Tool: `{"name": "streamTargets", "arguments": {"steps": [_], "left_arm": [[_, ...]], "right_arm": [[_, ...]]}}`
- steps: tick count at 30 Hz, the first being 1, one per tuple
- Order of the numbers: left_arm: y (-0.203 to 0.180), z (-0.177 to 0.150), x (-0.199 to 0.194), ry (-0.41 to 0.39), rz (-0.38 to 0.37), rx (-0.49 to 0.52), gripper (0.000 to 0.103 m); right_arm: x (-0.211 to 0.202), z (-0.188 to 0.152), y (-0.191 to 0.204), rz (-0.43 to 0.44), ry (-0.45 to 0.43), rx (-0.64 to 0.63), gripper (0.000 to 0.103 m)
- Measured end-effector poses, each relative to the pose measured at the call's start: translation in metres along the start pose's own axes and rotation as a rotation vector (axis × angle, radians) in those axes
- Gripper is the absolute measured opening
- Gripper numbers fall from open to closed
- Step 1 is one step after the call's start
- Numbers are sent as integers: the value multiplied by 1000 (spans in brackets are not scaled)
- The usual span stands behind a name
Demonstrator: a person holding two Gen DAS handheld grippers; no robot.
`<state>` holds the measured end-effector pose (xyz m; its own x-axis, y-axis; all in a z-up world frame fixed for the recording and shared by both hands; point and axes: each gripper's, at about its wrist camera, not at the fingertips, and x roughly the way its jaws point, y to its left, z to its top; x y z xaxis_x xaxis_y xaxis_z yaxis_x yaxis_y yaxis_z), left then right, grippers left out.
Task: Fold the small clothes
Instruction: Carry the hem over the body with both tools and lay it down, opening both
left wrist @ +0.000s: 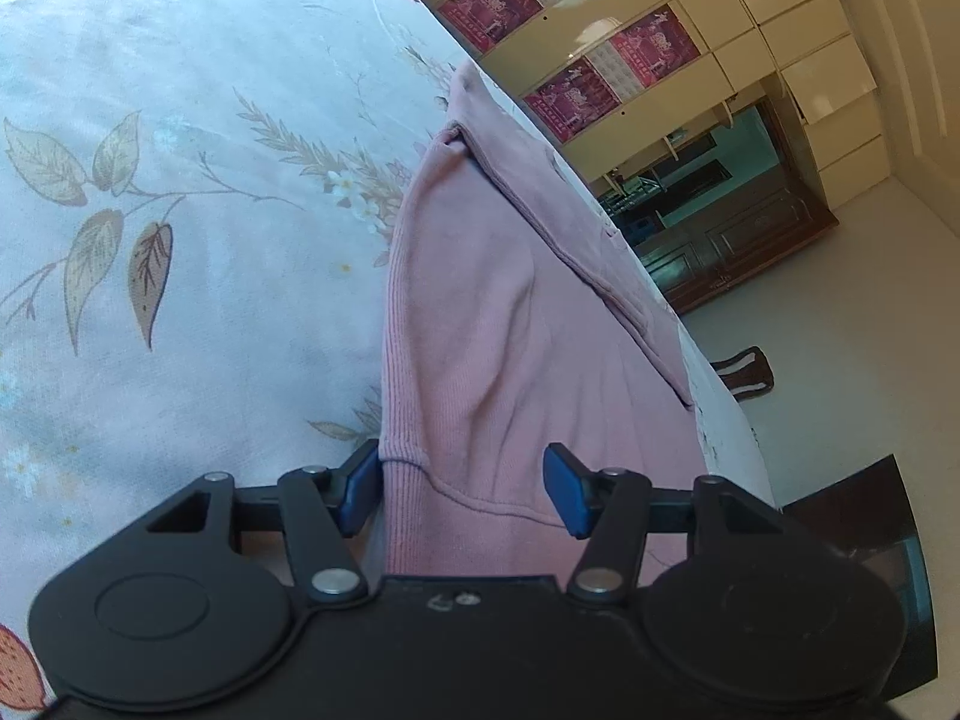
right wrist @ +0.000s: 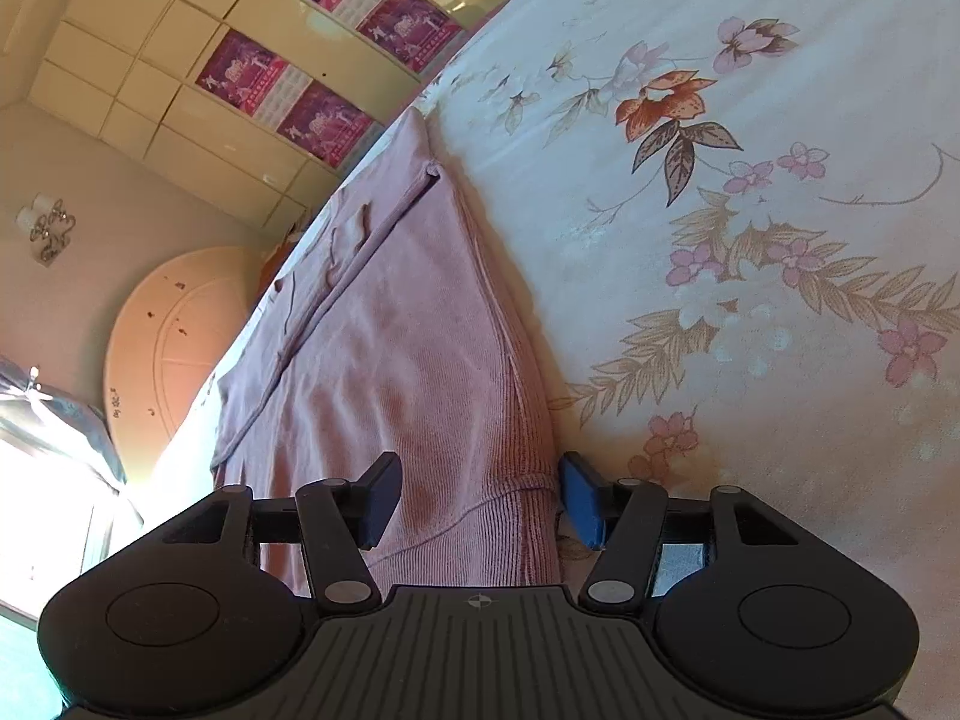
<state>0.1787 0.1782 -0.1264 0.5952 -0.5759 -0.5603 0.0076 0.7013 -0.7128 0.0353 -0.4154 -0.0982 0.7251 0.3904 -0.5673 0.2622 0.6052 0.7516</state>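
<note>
Both black grippers, left gripper [left wrist: 462, 489] and right gripper [right wrist: 480, 498], have blue pads.

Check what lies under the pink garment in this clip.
The pink garment lies on a floral bedsheet, which shows all along one side of it. Whatever sits directly beneath the cloth is covered. Both the left gripper and right gripper are open, straddling its ribbed hem.

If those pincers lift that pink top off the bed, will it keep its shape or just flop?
The pink top will probably flop: it already creases and drapes over the floral bedsheet. Its ribbed knit hem looks soft, so it should bunch between the open right tool. It likely weighs little and would not slide freely.
</note>
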Motion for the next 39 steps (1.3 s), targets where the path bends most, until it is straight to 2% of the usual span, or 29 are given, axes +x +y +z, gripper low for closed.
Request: {"name": "streamTargets", "arguments": {"steps": [4,6,7,8,9,10,12,14,16,18,19,20,21,23,27,30,36,39], "left_arm": [[-1,-8,-1,36,-24,49,55],[1,-5,2,34,-21,29,52],[2,-4,3,33,-14,21,46],[2,-3,5,31,-1,20,36],[1,-2,7,31,20,24,28],[0,-1,10,32,56,35,5],[-4,-1,6,3,52,50,5],[-9,-3,-8,-64,-4,58,5],[-12,-5,-18,-106,-13,62,5],[-10,-8,-17,-107,23,75,5],[-7,-11,-11,-81,69,87,5],[-2,-15,-2,-44,113,89,5],[2,-17,0,-55,103,69,5],[5,-14,-2,-66,93,33,5],[6,-13,-2,-74,91,8,5],[0,-9,-9,-106,64,-5,5],[-1,15,5,-129,25,-86,5],[-20,43,17,-159,2,-54,5]], "right_arm": [[-3,-7,-3,58,52,-28,58],[-3,-8,-5,49,48,-24,50],[-2,-8,-6,36,47,-18,39],[0,-7,-7,24,48,-16,23],[2,-6,-8,9,56,-18,14],[3,-6,-7,1,59,-26,11],[-4,-5,-1,9,33,-60,9],[-22,-3,3,97,-28,-64,8],[-37,-2,6,159,-66,-74,8],[-37,-4,0,142,-66,-68,8],[-32,-6,-5,111,-50,-63,8],[-21,-8,-11,53,-16,-65,8],[-10,-13,-16,-7,22,-62,8],[-12,-14,-20,27,-8,-7,7],[-11,-13,-16,27,-18,-2,7],[-18,-4,-6,75,-50,-2,7],[-7,29,25,110,-74,-77,7],[8,57,39,124,-100,-84,7]]}}
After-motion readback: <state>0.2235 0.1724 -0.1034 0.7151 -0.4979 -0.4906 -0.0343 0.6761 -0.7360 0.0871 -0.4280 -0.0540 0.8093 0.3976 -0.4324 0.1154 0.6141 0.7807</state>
